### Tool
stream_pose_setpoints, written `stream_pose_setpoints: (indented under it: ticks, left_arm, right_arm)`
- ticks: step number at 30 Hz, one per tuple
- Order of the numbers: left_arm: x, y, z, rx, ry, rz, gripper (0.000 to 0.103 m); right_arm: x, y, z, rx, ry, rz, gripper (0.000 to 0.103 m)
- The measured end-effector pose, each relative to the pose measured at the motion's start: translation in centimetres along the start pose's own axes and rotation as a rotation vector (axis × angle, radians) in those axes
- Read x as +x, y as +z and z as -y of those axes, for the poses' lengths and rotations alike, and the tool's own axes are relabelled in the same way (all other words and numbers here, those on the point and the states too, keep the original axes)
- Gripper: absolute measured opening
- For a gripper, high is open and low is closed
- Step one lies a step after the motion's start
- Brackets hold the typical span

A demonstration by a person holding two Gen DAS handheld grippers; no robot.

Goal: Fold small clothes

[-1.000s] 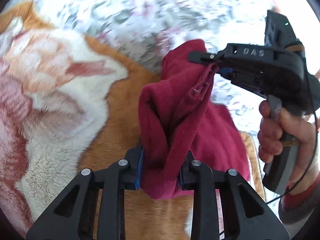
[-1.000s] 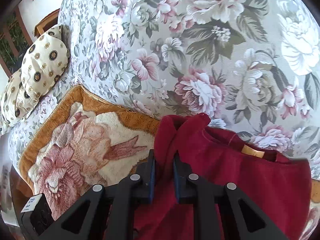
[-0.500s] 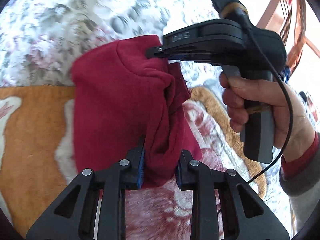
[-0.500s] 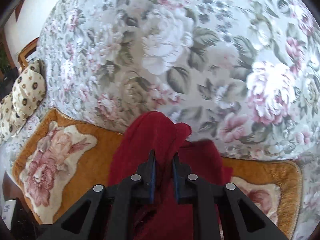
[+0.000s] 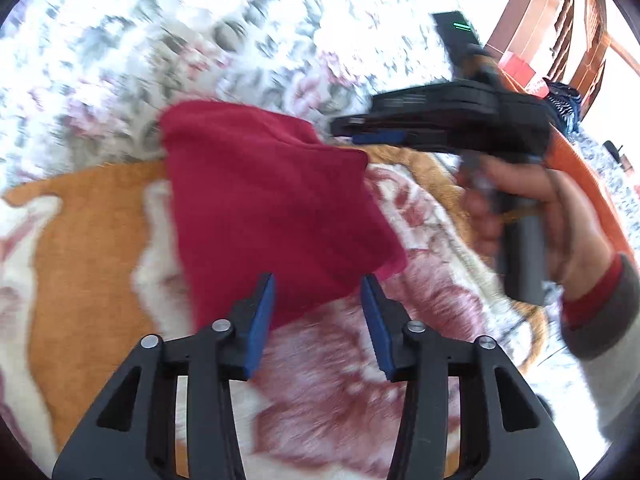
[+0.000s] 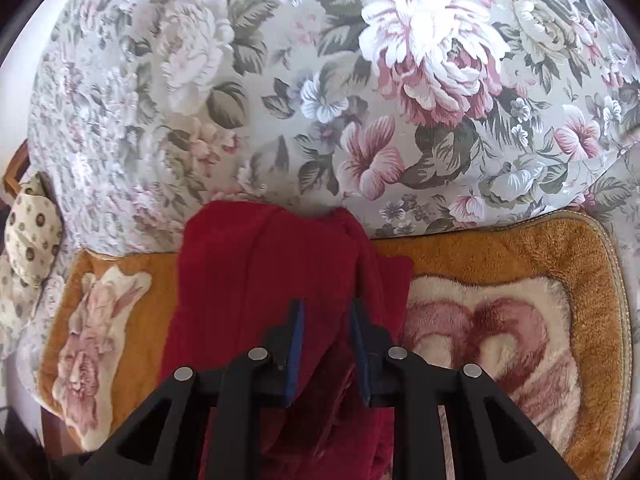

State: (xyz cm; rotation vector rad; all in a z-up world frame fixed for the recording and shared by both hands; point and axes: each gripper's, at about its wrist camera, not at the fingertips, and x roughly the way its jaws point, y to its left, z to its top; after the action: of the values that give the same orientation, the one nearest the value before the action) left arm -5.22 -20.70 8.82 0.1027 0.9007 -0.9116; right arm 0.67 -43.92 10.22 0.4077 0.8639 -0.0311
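Note:
A dark red garment [image 5: 276, 208] lies folded on the orange floral seat mat [image 5: 80, 240], its far edge against the sofa back. My left gripper [image 5: 318, 296] is open and empty, its jaws just short of the garment's near edge. My right gripper [image 6: 326, 320] is open above the garment [image 6: 264, 280], with a raised fold of cloth between the spread jaws. In the left wrist view the right gripper [image 5: 360, 130] hangs just past the garment's far right corner, blurred by motion.
The floral sofa back [image 6: 320, 80] rises right behind the garment. A spotted cream cushion [image 6: 32, 232] lies at the far left. The mat [image 6: 520, 320] stretches to the right of the garment. A wooden chair frame [image 5: 580, 40] stands at the far right.
Both grippers have opened and let go of the garment. It has dropped flat onto the mat in a folded shape. The right gripper has drawn back to the right.

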Motion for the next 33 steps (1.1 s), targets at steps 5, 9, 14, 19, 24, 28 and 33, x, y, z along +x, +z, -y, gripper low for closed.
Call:
stream_pose_setpoints:
  ticks: [5,9,14,19,24,28,33]
  left_arm:
    - [0.0,-0.9,-2.2,-0.056,0.09,-0.01,0.044]
    - [1.1,-1.6,-3.2,-0.074,0.118,-0.04,0.044]
    - [1.6,-1.8,-3.2,-0.069,0.116,-0.047,0.044]
    - [1.7,-2.1,-2.5,-0.037,0.136,-0.069,0.045]
    - [0.7,-1.4,-2.6,-0.037,0.146,-0.029,0.045]
    - [1.5,-1.3,-2.7,-0.059,0.133,-0.053,0.045]
    - [2.2,-1.4,-2.1,-0.045,0.136,-0.059,0.045]
  right_arm:
    - [-1.3,-3.5,-1.0,0.045,0.112,-0.061,0.043]
    - [-1.0,-6.0,-2.6,0.01,0.152,-0.067,0.028]
    - [-1.6,-7.6,-3.1,-0.083,0.007,-0.024,0.006]
    - [0.6,-10.0,-0.5,-0.042,-0.023,-0.07,0.006]
    - [-2.7,-8.6,0.0,0.041,0.066,0.029,0.012]
    - [-2.5,-6.8,0.1,0.092,0.063,0.067,0.039]
    - [0.5,-5.6,-0.2,0.075,0.052,-0.003,0.017]
